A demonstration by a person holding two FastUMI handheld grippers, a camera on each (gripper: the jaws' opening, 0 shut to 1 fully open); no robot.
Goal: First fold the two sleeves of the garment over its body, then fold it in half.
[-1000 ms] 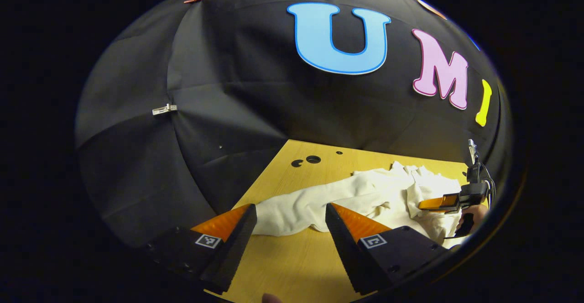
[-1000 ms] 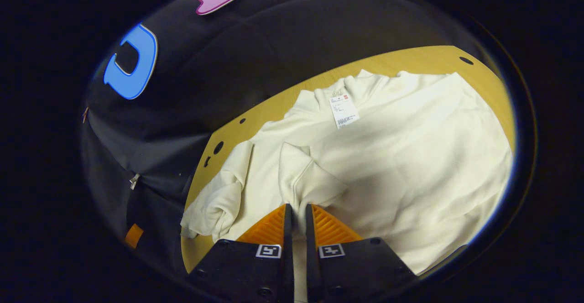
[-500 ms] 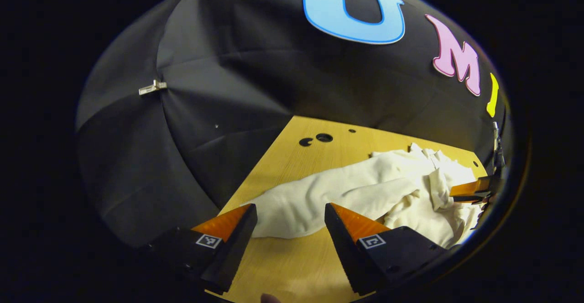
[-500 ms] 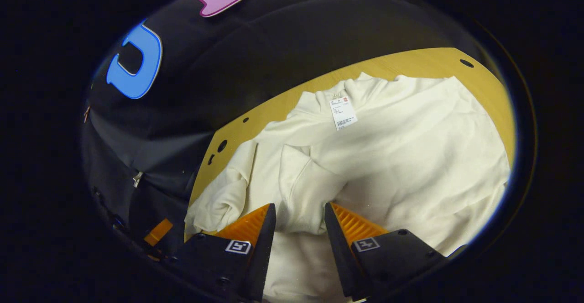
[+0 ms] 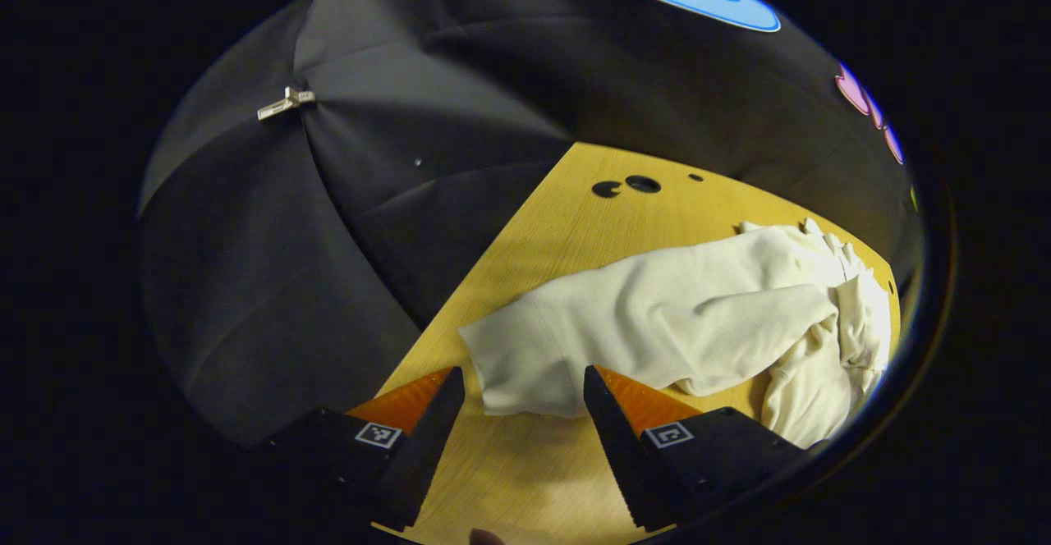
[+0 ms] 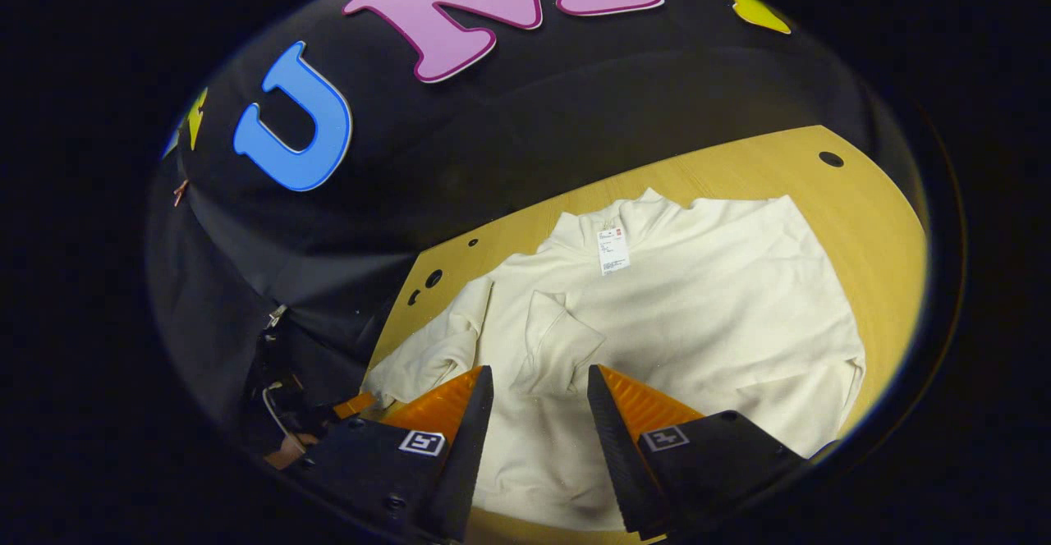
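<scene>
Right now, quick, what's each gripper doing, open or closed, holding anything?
Left gripper: open, holding nothing, at the sleeve end.
Right gripper: open, holding nothing, above the garment.

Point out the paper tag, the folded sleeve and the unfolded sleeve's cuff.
Tag (image 6: 613, 249), right gripper view: middle of the white paper.
Folded sleeve (image 6: 558, 348), right gripper view: its cuff end on the body.
Cuff (image 5: 513, 360), left gripper view: middle of the band.

Dim booth, sharp centre, fisheye bending at edges
</scene>
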